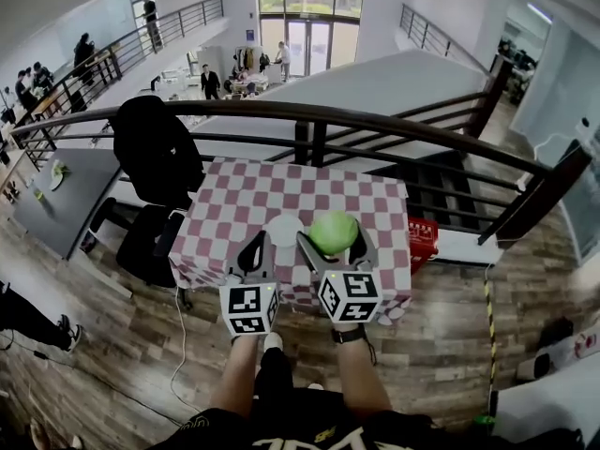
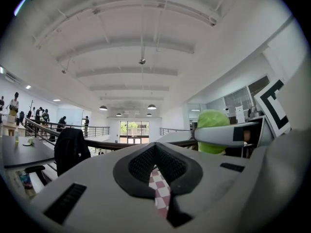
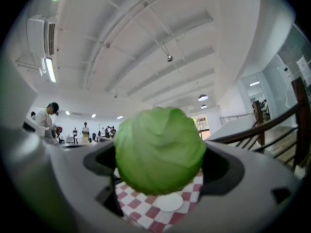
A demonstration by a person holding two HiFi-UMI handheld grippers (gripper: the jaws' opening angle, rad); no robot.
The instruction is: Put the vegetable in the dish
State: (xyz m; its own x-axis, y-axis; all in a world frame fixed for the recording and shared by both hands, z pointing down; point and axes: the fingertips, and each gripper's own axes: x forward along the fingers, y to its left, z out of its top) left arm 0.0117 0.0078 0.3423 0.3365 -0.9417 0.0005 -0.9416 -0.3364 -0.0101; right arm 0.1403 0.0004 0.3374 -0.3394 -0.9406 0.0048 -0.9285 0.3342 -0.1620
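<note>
Right gripper (image 1: 334, 246) jaws grip a green cabbage (image 3: 159, 150), held above the checkered desk (image 1: 246, 198). Its own view shows the white dish (image 3: 170, 201) lying under the cabbage. Only the left gripper view shows the left gripper (image 2: 160, 178) jaws closed, nothing between them.

Head camera looks steeply down; gripper cameras sit low, facing far. All share checked table (image 1: 244, 204) and cabbage (image 1: 333, 231).

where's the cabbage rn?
Head view, just right of centre: the cabbage is clamped in the right gripper, over the checkered table, immediately right of the white dish.
</note>
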